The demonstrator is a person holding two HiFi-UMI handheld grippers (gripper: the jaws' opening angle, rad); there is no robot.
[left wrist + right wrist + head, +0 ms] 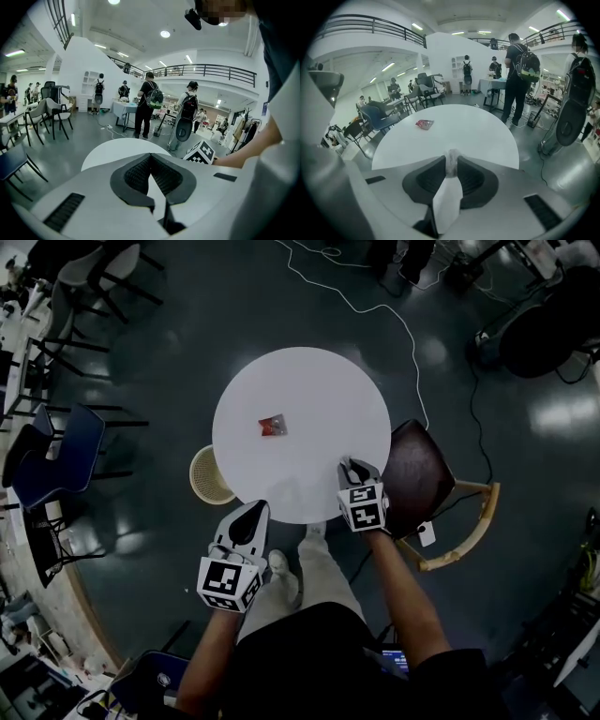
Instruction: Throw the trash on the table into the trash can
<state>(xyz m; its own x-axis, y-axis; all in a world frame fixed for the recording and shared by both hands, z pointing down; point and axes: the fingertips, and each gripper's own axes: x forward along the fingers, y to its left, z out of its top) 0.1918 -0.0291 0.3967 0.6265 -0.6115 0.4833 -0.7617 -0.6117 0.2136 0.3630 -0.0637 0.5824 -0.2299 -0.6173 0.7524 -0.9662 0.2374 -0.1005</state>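
White round table [309,390] stands on dark glossy floor [187,315] beside brown chair [419,474].

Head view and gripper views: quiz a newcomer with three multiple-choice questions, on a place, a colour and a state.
1. Where is the trash can? A on the table; B on the floor beside the table; C on a shelf.
2. The wrapper is? A red; B blue; C green.
3. The right gripper has its fingers? A wide apart, empty; B shut on a white tissue; C shut on the wrapper.
B: it stands below the table's rim. A: red against white. B: the white tissue sits pinched between them.
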